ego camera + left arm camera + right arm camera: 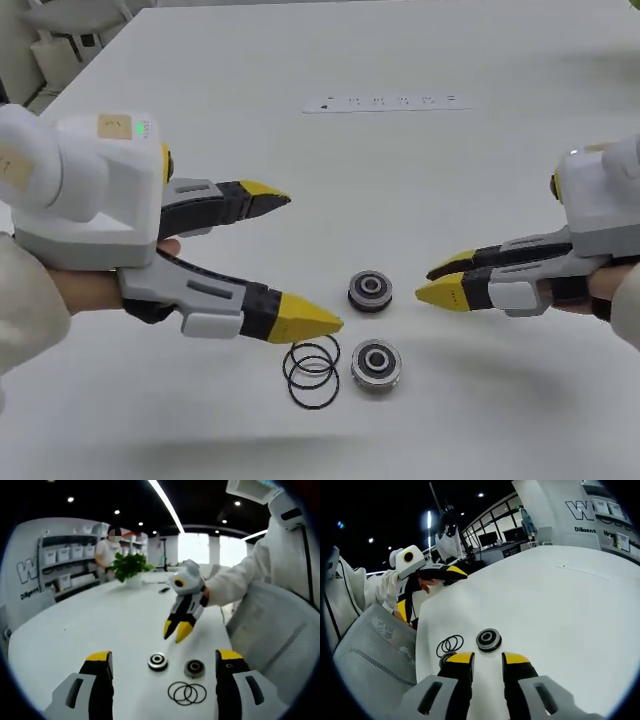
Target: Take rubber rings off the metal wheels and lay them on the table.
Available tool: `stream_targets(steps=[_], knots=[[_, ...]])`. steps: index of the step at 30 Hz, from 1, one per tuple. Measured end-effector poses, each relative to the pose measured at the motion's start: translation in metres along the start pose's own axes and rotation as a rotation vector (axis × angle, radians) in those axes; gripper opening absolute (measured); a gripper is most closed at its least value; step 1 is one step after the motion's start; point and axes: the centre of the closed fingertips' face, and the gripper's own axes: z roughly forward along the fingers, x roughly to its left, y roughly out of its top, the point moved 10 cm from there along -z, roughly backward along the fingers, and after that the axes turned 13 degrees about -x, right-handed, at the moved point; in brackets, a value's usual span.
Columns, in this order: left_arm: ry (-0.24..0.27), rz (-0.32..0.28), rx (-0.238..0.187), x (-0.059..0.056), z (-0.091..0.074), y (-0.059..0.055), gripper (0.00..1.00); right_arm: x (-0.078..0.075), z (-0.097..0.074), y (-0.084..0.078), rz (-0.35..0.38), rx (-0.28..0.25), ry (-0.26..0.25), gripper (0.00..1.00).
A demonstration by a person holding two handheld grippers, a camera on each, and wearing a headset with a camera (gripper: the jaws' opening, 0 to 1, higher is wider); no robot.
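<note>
- Left tongs (310, 262) are wide apart with nothing in them, hanging above the table (200, 120) just left of the wheels.
- Right tongs (426, 281) are nearly together, just a slim gap, empty, tips pointing at the far wheel (371, 290).
- Three black rubber rings (313, 372) lie overlapping on the table, right beside the near wheel (377, 364).

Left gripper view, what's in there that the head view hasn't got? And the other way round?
Left gripper view: a potted plant, shelves and a person standing far off. Head view: a white power strip lying on the table. Both: two metal wheels, three loose rubber rings, and the right gripper with nothing in it.
</note>
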Motion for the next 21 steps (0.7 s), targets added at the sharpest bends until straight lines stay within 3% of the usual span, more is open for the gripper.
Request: stream_targets(steps=[3, 8, 11, 21], knots=[[-0.009, -0.05, -0.012, 0.003, 0.006, -0.001, 0.83, 0.001, 0.002, -0.001, -0.008, 0.0, 0.006, 0.21], [-0.015, -0.061, -0.017, 0.008, 0.014, -0.005, 0.79, 0.001, 0.006, -0.004, -0.039, 0.012, 0.018, 0.28], [-0.028, -0.049, 0.001, 0.01, 0.018, -0.008, 0.76, 0.001, 0.008, -0.006, -0.059, 0.016, 0.026, 0.3], [-0.039, -0.059, 0.023, 0.018, 0.036, -0.021, 0.64, 0.0, 0.022, -0.008, -0.08, 0.014, 0.049, 0.31]])
